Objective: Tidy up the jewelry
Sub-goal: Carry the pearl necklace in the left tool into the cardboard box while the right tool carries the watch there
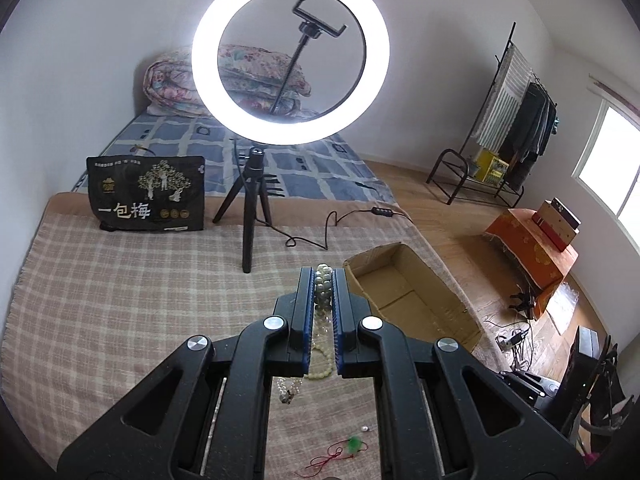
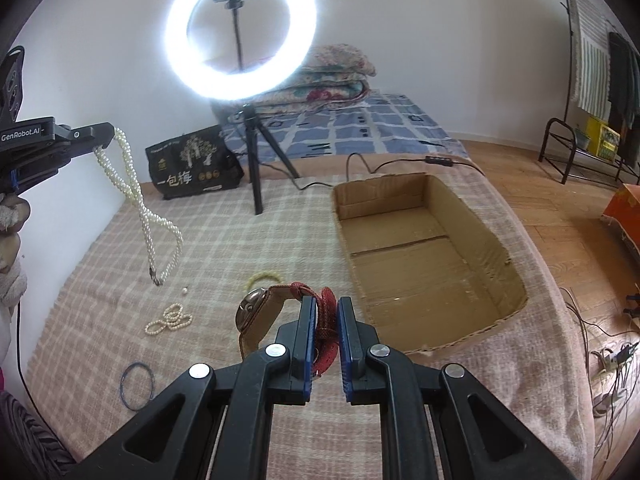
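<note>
The left tool (image 2: 105, 136) is raised level above the bed's left edge, clamped on a pearl necklace (image 2: 154, 220) that dangles clear of the blanket (image 2: 240, 240). The right tool (image 2: 325, 310), low near the cardboard box (image 2: 420, 196), pinches a red-strapped watch (image 2: 256, 308).

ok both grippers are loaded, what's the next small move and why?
Probably carry the right gripper, shut on the brown leather watch with the red strap, rightward over the open cardboard box and release. The box sits just to its right with nothing visible inside. The left gripper, holding the long white pearl necklace clear of the plaid blanket, is farther away and can follow.
</note>
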A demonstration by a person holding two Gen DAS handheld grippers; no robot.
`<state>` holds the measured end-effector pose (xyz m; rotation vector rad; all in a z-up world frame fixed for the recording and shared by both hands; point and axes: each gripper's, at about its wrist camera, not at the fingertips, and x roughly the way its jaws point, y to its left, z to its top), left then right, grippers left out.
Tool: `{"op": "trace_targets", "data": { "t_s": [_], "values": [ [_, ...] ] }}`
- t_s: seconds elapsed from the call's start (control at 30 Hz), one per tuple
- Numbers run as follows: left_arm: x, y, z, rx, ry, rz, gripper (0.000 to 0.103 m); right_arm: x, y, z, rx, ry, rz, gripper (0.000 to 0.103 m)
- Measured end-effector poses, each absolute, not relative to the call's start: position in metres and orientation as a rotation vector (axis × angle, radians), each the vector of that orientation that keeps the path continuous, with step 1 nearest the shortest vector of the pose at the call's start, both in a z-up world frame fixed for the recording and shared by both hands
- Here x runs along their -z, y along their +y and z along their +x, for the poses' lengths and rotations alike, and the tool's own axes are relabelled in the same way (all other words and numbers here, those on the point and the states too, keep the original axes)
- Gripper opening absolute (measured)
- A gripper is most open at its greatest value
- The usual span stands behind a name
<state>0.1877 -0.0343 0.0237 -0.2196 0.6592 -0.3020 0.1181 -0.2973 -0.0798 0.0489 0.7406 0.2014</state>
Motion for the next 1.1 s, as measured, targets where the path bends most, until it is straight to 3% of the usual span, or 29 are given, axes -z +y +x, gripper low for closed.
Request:
{"op": "trace_targets", "data": {
  "t_s": [0.63,1.1],
  "values": [
    [-0.047,-0.154,0.264,0.437,0.677,-0.181,0.006,0.068,-0.359,0.150,-0.122,0.749,0.176,0.009],
    [-0.004,-0.214,0.313,0.461,0.766,-0.132,0.006,0.096,-0.381,0.171,-0.049,0.820,0.221,0.009]
  ]
}}
